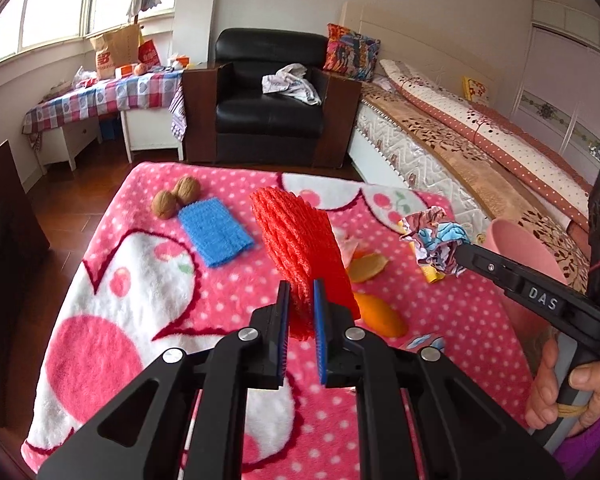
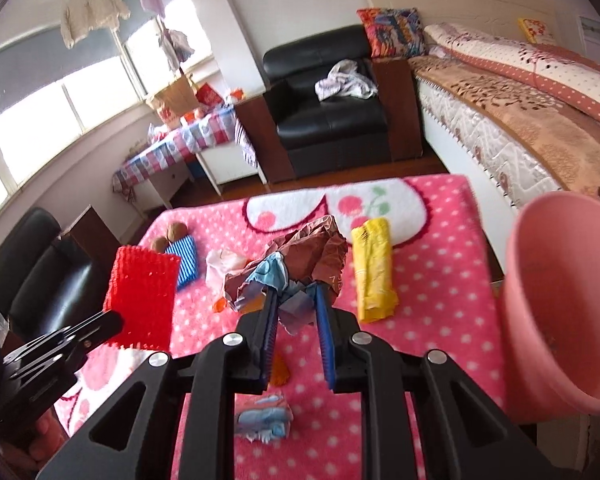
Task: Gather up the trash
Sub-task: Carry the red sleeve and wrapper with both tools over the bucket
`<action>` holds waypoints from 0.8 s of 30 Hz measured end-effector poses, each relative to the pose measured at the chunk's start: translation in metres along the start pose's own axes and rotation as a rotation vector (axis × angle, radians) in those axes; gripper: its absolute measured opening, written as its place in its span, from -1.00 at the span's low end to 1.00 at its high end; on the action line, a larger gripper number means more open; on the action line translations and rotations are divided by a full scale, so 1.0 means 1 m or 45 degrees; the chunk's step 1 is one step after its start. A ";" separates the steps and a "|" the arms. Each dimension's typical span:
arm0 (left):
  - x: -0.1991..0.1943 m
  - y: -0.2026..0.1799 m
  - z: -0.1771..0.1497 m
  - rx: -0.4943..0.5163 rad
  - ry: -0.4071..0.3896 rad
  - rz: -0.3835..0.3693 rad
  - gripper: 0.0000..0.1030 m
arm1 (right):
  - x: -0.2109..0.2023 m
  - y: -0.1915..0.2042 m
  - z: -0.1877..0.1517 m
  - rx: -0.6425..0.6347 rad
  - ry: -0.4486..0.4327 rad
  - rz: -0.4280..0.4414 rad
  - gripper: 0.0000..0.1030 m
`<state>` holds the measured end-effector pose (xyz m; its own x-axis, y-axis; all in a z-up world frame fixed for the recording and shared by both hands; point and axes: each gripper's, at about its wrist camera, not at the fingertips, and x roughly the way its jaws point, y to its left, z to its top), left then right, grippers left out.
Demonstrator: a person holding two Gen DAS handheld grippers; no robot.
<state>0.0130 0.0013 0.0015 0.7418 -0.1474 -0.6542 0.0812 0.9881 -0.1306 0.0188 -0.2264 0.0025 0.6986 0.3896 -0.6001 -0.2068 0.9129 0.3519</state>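
We have both hands loaded over the pink worktop. Our left hand-held gripper is clamped on the red foam net, which stands lifted at the centre of the left wrist view, clear of the blanket. Our right hand-held gripper is pinched on the crumpled wrapper, a brown and blue wad at the middle of the right wrist view, also raised. The pink bin waits at the right edge of that frame, mouth tilted toward us, just beside the worktop.

So we judge this as the carry step: two pieces picked, neither dropped yet. Next we should swing the right load across to the bin's mouth and let go only once it is above the opening, then bring the net over.

More is left on the blanket: the yellow packet right of centre, the blue foam net and two walnuts at upper left, orange peel near the middle, and a blue scrap low in the frame.
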 end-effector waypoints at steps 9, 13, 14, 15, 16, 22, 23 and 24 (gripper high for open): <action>0.001 -0.052 0.014 0.107 -0.046 -0.084 -0.80 | -0.051 -0.023 -0.005 0.054 -0.097 -0.076 -0.65; 0.006 -0.078 0.019 0.156 -0.057 -0.109 -0.79 | -0.067 -0.042 -0.011 0.101 -0.120 -0.114 -0.65; 0.008 -0.083 0.019 0.165 -0.056 -0.112 -0.80 | -0.070 -0.046 -0.012 0.110 -0.124 -0.121 -0.65; 0.009 -0.088 0.019 0.172 -0.055 -0.113 -0.80 | -0.073 -0.050 -0.014 0.119 -0.128 -0.130 -0.65; 0.011 -0.094 0.020 0.178 -0.052 -0.112 -0.80 | -0.076 -0.053 -0.014 0.126 -0.131 -0.137 -0.65; 0.022 -0.126 0.025 0.223 -0.055 -0.117 -0.80 | -0.086 -0.075 -0.016 0.160 -0.150 -0.179 -0.65; 0.023 -0.132 0.026 0.235 -0.060 -0.118 -0.80 | -0.087 -0.079 -0.016 0.168 -0.153 -0.189 -0.65; 0.024 -0.138 0.027 0.244 -0.063 -0.122 -0.80 | -0.090 -0.084 -0.017 0.178 -0.156 -0.200 -0.65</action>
<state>0.0379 -0.1370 0.0234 0.7560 -0.2433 -0.6076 0.2743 0.9607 -0.0434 -0.0380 -0.3359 0.0145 0.7942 0.2188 -0.5668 0.0019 0.9321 0.3623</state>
